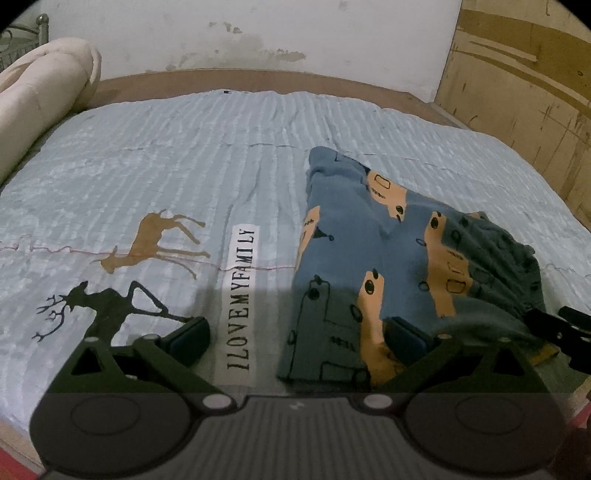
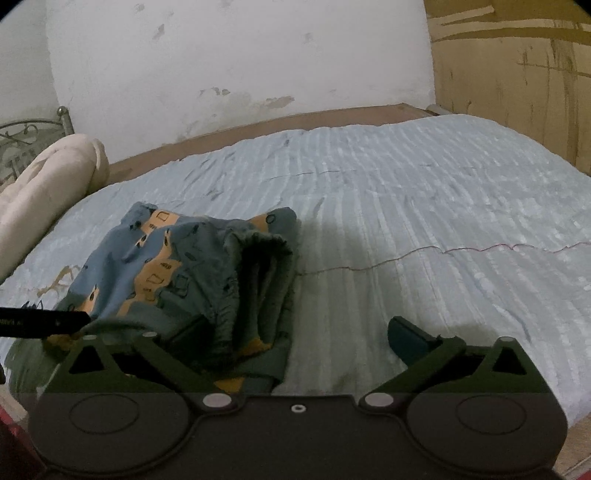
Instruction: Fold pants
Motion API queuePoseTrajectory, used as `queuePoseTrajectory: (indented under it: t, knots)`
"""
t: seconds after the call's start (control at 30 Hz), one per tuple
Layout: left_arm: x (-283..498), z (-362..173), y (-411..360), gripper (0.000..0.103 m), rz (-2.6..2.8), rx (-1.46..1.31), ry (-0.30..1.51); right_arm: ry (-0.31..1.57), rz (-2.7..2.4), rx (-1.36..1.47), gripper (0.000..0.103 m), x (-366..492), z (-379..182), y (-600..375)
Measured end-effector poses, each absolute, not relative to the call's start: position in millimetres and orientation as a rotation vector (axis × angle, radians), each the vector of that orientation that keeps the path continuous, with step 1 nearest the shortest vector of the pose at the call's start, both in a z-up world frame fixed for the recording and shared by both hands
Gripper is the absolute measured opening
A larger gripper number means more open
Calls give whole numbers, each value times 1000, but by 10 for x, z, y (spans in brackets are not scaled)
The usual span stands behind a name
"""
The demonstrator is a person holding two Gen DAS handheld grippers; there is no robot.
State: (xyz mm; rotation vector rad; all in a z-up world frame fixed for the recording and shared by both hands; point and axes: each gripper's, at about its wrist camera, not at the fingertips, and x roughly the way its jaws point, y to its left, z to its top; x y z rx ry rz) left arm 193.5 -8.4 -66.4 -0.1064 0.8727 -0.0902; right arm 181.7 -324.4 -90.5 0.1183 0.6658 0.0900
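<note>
Black plastic fills the bottom of both our views: the left gripper (image 1: 301, 341) and the right gripper (image 2: 295, 339), each with its two fingers spread wide and clamped on nothing. We take the folded blue cotton pants with orange patches and black outline drawings (image 1: 373, 254) as our landmark. In the left view, our left gripper's right finger (image 1: 406, 341) lies over the near edge of the pants, while its other finger sits to the left of them above the bedcover; whether the pad touches the cloth we cannot tell. In the right view, our right gripper's left finger (image 2: 192, 332) is at the near edge of the pants (image 2: 173, 258), beside the grey-green ribbed waistband (image 2: 258, 280) that stands open toward us, and its other finger hovers well to the right of the pants over bare cover. The tip of each gripper shows at the edge of the other's view, just beside the pants' near corner.

The pants rest in a compact bundle on the pale blue ribbed bedcover (image 1: 221, 147). Left of the pants runs a white strip printed I LOVE MY FAMILY (image 1: 242, 295), and farther left are a black deer print (image 1: 107, 306) and a brown deer print (image 1: 155, 240). Well beyond the pants to the left lies a cream rolled cushion (image 1: 40, 107). Behind the pants come the brown wooden bed rim (image 1: 258, 79), a stained white wall (image 1: 258, 33), and, to the right, scuffed tan board panelling (image 1: 524, 92).
</note>
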Motion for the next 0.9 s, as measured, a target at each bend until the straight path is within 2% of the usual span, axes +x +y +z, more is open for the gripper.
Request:
queuePoseTrajectory:
  t: [0.33,0.67,0.9]
  knots:
    - [2123,-474,-89,102,-184,-162,804,662,183,284,102,1967,-808,-3449]
    - [2525,-641,-140,102,-193,-131,826,702,327,441,102,2484,-911,-3494]
    - [2565,-756,-74,102,-227,-175,868,694,446,503,102,2547,-978,-3448]
